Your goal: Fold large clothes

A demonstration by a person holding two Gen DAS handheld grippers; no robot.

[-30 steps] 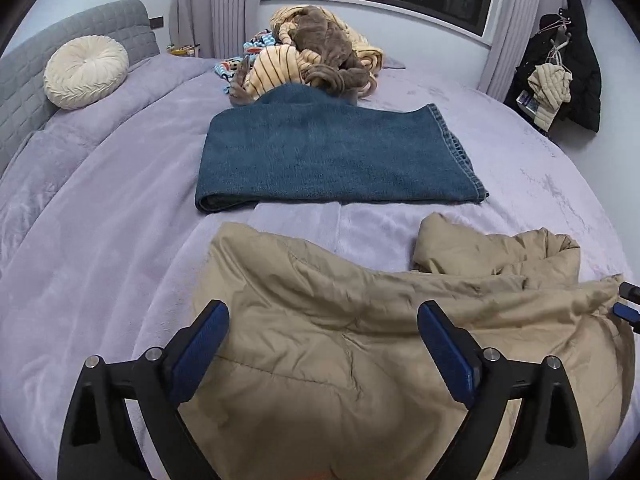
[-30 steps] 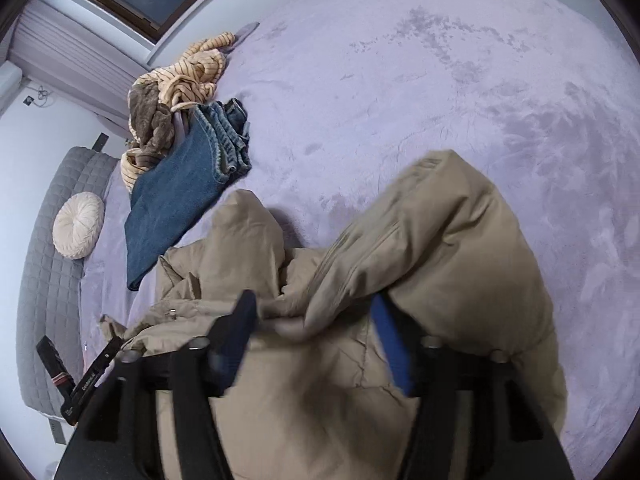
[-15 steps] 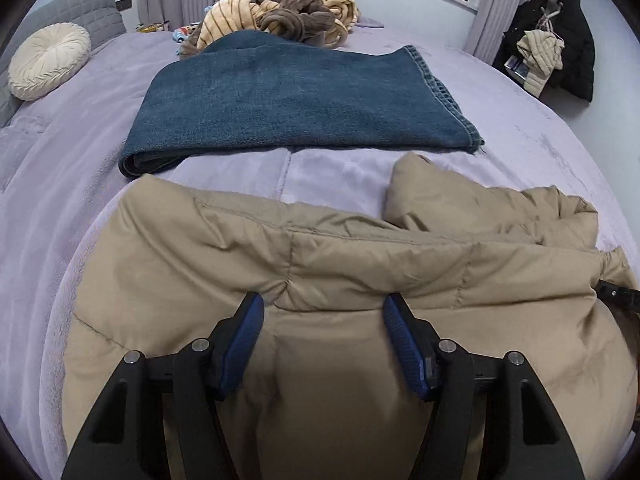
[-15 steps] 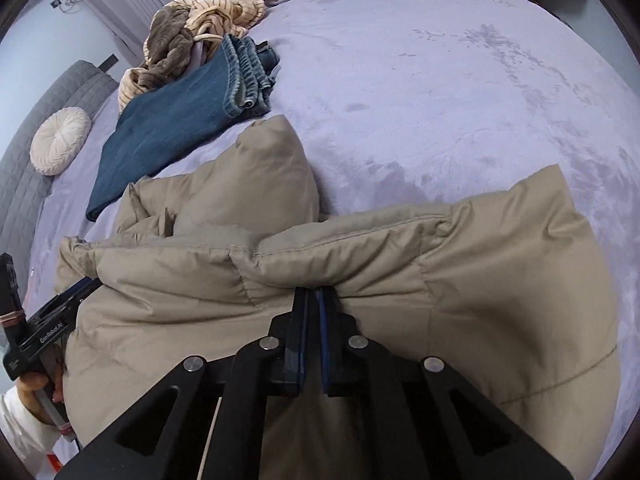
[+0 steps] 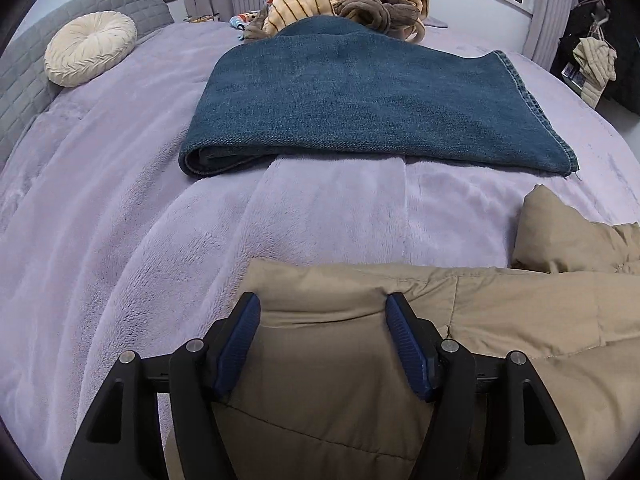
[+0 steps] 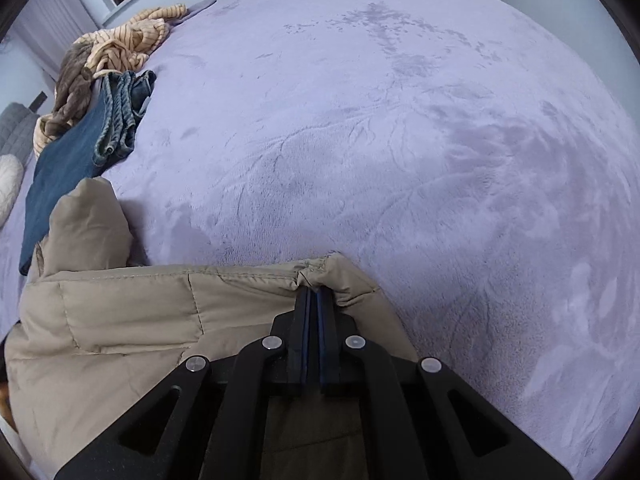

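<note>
A tan puffer jacket [image 5: 500, 312] lies on the lilac bed, its folded edge towards me; it also shows in the right wrist view [image 6: 132, 312]. My left gripper [image 5: 322, 308] has its jaws part-way closed around a thick fold at the jacket's left corner, blue pads [image 5: 240, 340] touching the fabric on both sides. My right gripper [image 6: 314, 294] is shut on the jacket's right corner, fabric bunched at its tips. A loose sleeve end [image 6: 90, 224] sticks up behind the folded edge.
Folded blue jeans [image 5: 360, 100] lie beyond the jacket, with a heap of striped and brown clothes [image 5: 352, 4] behind them. A round cream cushion [image 5: 90, 48] rests against the grey headboard [image 5: 24, 64]. Dark clothes [image 5: 592, 40] hang at the far right. The lilac blanket [image 6: 400, 140] stretches to my right.
Both grippers pulled the jacket's edge back towards me, so more blanket shows between jacket and jeans. The left gripper narrowed from wide open onto the fold. The right gripper closed on its corner.
</note>
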